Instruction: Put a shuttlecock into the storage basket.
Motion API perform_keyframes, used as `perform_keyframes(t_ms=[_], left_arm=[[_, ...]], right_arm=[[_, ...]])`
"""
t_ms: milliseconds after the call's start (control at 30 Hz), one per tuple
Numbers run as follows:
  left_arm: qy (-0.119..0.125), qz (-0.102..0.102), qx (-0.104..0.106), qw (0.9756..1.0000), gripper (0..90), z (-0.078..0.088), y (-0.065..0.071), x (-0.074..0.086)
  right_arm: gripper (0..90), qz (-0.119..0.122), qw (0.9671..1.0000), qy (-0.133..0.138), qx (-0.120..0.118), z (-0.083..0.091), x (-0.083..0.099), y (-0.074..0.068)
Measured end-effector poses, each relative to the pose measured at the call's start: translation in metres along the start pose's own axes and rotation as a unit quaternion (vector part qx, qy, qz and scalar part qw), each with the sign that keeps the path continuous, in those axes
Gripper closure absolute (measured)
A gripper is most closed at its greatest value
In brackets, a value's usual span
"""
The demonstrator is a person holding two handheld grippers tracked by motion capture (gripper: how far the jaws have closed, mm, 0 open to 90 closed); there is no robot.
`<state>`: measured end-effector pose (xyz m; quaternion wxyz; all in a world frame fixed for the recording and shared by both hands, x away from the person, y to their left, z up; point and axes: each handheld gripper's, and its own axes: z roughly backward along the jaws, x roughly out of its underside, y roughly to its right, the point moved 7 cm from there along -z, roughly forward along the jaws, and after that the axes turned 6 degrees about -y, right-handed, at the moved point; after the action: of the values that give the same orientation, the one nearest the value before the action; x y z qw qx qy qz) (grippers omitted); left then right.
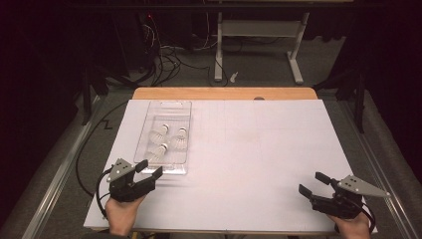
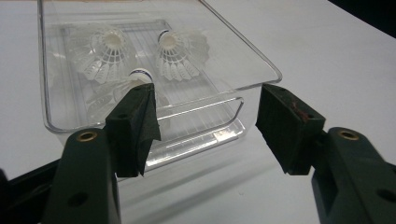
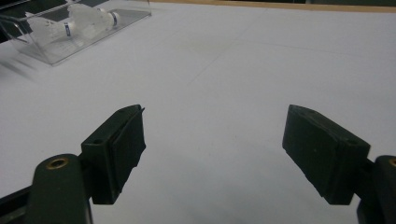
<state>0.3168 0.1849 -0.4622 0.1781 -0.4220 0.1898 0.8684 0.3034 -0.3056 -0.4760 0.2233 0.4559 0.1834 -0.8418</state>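
A clear plastic box [image 1: 185,119] lies on the white table cover at the left and holds three white shuttlecocks [image 1: 169,140]. In the left gripper view the box [image 2: 261,65] sits just past the jaws, with the shuttlecocks [image 2: 177,53] inside it. My left gripper [image 1: 149,169] stands open right at the box's near end, its jaws wide with nothing between them [image 2: 208,133]. My right gripper [image 1: 313,182] is open too, near the table's front right, far from the box [image 3: 37,49]. Its jaws hover over bare cover [image 3: 212,154].
The white cover [image 1: 249,149] spreads over a wooden tabletop [image 1: 224,93] whose far edge shows. Beyond it, on the floor, stand a white desk frame [image 1: 259,45] and loose cables [image 1: 164,59]. A black cable [image 1: 89,144] runs along the table's left side.
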Motion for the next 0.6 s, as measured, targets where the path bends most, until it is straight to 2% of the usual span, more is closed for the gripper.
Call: perform_keyframes(t_ms=[600], left_arm=[[0.003,0.006,-0.001,1.0,37.8,-0.0014,-0.0029,0.0066]], right_arm=[[21.3,0.0,1.0,0.0,0.0,0.0,-0.0001,0.0002]])
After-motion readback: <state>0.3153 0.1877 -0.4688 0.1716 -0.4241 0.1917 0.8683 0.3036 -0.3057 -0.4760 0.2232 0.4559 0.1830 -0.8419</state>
